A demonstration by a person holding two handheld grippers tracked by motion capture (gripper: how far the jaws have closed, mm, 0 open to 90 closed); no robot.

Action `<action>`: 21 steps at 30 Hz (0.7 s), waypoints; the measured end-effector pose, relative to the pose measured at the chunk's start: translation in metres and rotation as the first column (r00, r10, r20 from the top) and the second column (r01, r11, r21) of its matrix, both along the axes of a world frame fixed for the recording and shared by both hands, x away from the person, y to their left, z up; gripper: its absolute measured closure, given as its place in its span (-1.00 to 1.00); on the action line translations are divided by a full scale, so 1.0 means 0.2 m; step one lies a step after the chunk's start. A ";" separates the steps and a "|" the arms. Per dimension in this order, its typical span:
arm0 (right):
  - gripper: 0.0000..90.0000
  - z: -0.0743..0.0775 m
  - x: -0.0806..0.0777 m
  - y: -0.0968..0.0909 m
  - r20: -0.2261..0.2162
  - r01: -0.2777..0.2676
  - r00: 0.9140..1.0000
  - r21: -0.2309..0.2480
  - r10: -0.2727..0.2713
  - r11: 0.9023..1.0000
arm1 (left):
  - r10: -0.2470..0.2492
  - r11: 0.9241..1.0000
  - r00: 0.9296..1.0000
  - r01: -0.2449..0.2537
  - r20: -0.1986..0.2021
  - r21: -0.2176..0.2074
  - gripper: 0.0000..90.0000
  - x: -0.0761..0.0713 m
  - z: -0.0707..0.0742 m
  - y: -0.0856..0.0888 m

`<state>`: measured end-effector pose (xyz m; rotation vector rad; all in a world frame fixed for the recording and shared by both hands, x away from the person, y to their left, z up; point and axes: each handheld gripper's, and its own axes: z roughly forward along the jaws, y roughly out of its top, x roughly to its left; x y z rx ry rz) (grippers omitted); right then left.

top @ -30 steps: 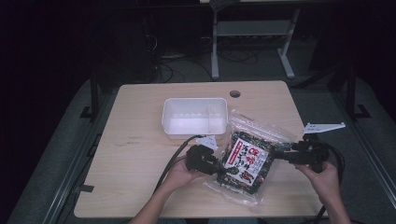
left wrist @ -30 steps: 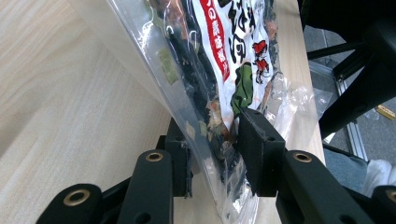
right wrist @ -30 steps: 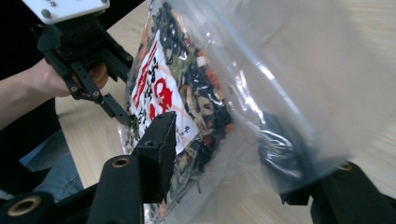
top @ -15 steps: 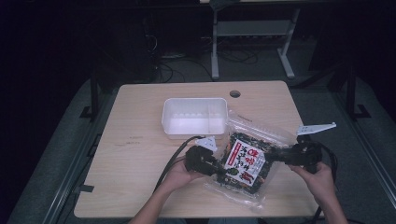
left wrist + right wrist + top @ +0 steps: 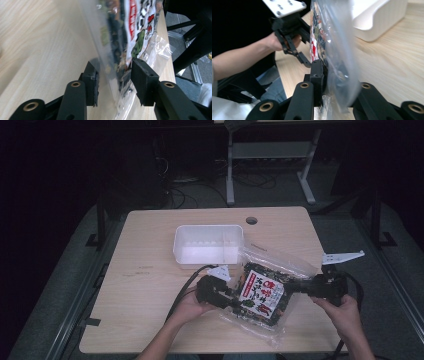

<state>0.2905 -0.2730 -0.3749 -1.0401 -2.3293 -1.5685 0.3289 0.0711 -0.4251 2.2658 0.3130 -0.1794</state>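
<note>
High view shows a clear snack bag (image 5: 262, 295) with a red, white and black label lying on the wooden bench (image 5: 150, 285), toward its near right part, just in front of a white plastic tub (image 5: 209, 245). The left tool (image 5: 231, 298) meets the bag's left edge and the right tool (image 5: 296, 288) its right edge, each held by one hand. Left gripper view has the bag's edge standing between the two black jaws, which sit apart with gaps on both sides of the film; these jaws have just been opening. Right gripper view has the right tool's jaws closing in on the bag's clear end, the left jaw against the film and the far one blurred behind it, so whether they clamp it cannot be told.
</note>
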 end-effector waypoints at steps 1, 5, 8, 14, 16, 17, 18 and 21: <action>0.68 0.01 0.00 0.00 0.005 -0.002 1.000 0.005 0.002 1.000 | 0.000 1.000 1.000 0.000 0.000 0.000 0.27 0.00 0.00 0.00; 0.69 0.04 -0.02 0.02 0.028 0.000 1.000 -0.001 0.000 1.000 | 0.025 1.000 1.000 -0.025 0.012 -0.012 0.18 0.00 0.03 0.05; 0.70 0.06 -0.04 0.03 0.043 -0.007 0.999 -0.012 0.008 1.000 | 0.031 1.000 0.999 -0.031 0.010 -0.006 0.17 -0.01 0.03 0.08; 0.70 0.14 -0.07 0.08 0.082 -0.014 0.996 -0.045 0.018 0.999 | 0.052 0.999 0.998 -0.052 0.028 0.004 0.11 -0.06 0.04 0.16; 0.70 0.16 -0.08 0.10 0.097 -0.016 0.995 -0.057 0.022 0.998 | 0.055 0.998 0.998 -0.055 0.026 0.003 0.10 -0.07 0.04 0.18; 0.70 0.17 -0.08 0.10 0.100 -0.015 0.995 -0.064 0.021 0.998 | 0.057 0.998 0.998 -0.057 0.028 0.005 0.09 -0.08 0.04 0.19; 0.70 0.17 -0.08 0.10 0.100 -0.015 0.995 -0.064 0.021 0.998 | 0.060 0.998 0.998 -0.060 0.035 0.009 0.09 -0.08 0.05 0.20; 0.70 0.21 -0.10 0.12 0.114 -0.009 0.993 -0.074 0.018 0.997 | 0.072 0.997 0.997 -0.073 0.040 0.007 0.08 -0.10 0.06 0.25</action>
